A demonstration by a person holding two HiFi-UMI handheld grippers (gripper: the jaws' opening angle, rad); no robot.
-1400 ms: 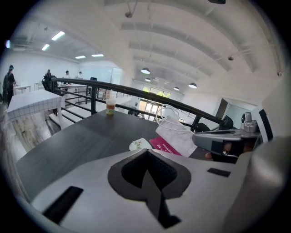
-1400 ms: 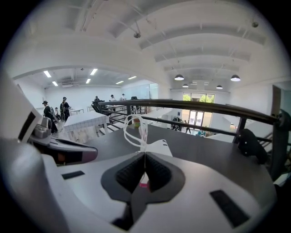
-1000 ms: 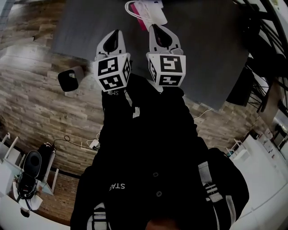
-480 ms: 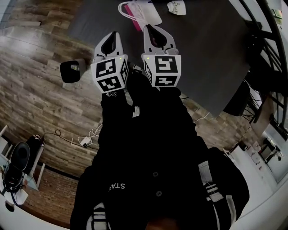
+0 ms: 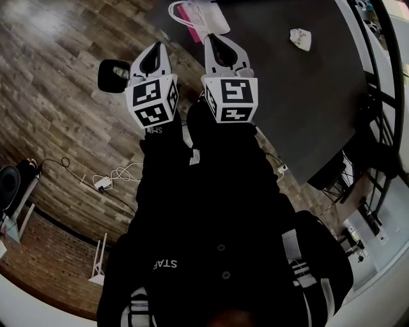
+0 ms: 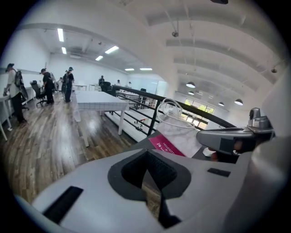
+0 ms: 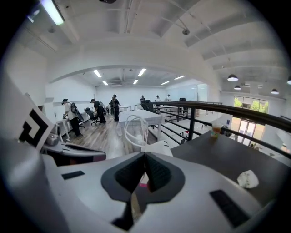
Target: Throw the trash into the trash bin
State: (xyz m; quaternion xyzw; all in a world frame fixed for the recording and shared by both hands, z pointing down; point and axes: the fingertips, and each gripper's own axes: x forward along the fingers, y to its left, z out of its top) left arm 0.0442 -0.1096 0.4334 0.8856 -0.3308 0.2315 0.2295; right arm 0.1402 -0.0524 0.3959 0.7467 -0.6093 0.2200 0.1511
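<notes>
The left hand-held gripper (image 5: pixel 155 48) and right hand-held gripper (image 5: pixel 220 39) are hovering pressed together, empty. Trash (image 5: pixel 300 38) is lying on the desk (image 5: pixel 307 115) toward its right edge, ahead-right of the nearer right one. The bin (image 5: pixel 114 75) is standing on the floor (image 5: pixel 57 128) beside the left.

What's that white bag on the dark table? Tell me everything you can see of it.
The bag is white and looks like paper, faintly marbled, with looped white cord handles and a pink band bearing white print. It rests near the edge of the table, its handles at the left in the head view. Whether it lies flat or leans I cannot tell, and its contents are hidden. Nothing but the table appears to touch it.
</notes>
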